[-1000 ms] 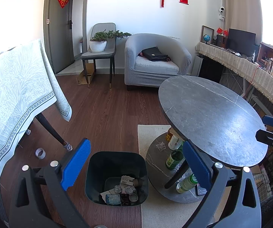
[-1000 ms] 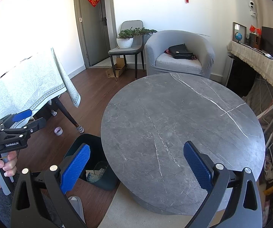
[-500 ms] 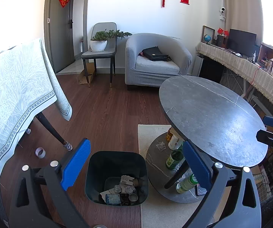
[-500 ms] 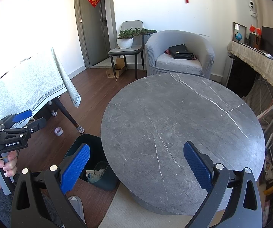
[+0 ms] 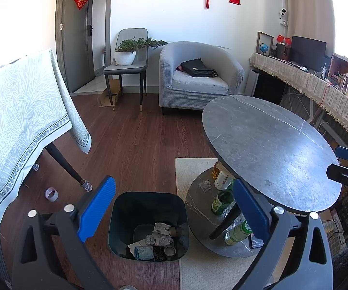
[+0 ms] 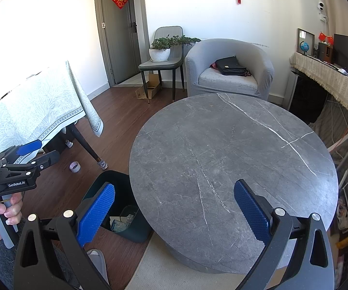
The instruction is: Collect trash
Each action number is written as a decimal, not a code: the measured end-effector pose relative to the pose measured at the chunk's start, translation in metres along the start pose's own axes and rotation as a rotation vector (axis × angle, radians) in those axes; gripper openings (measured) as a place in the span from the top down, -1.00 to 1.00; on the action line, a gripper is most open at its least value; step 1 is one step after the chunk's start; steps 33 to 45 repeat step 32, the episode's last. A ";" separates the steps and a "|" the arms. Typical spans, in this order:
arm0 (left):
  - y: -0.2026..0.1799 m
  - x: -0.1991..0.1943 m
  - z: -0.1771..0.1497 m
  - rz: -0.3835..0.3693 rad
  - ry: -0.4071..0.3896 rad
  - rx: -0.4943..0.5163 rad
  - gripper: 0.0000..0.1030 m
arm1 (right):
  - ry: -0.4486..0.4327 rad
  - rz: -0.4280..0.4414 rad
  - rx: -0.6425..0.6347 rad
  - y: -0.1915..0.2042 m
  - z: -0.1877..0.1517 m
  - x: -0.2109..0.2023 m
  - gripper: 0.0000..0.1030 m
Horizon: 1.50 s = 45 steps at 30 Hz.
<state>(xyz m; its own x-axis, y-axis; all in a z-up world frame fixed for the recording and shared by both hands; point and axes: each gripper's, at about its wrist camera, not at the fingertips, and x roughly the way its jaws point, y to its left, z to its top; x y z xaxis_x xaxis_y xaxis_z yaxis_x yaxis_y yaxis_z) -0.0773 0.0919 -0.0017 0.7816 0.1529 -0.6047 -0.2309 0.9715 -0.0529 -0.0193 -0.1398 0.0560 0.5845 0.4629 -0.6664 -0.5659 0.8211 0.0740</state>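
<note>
A dark trash bin (image 5: 147, 224) stands on the wood floor beside the round grey table (image 5: 268, 149). It holds crumpled paper and small packages (image 5: 158, 240). My left gripper (image 5: 174, 207) is open and empty, held above the bin. My right gripper (image 6: 174, 207) is open and empty over the near edge of the table top (image 6: 232, 159). The bin also shows in the right wrist view (image 6: 116, 207) at the table's left. A crumpled scrap (image 5: 205, 185) lies on the table's lower shelf.
Several bottles (image 5: 220, 200) stand on the lower shelf. A tape roll (image 5: 51, 194) lies on the floor near a cloth-covered table (image 5: 16, 111). A grey armchair (image 5: 198, 77) with a black bag, a chair with a plant (image 5: 128, 55) and a rug (image 5: 198, 265) are around.
</note>
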 end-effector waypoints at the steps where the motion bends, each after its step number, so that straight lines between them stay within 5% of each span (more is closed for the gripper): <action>1: 0.000 0.000 0.000 0.000 0.000 0.000 -0.93 | 0.000 0.000 0.000 0.000 0.000 0.000 -0.93; 45: 0.000 -0.001 -0.001 0.000 0.001 -0.007 -0.93 | 0.000 -0.001 0.002 0.001 0.000 0.000 -0.93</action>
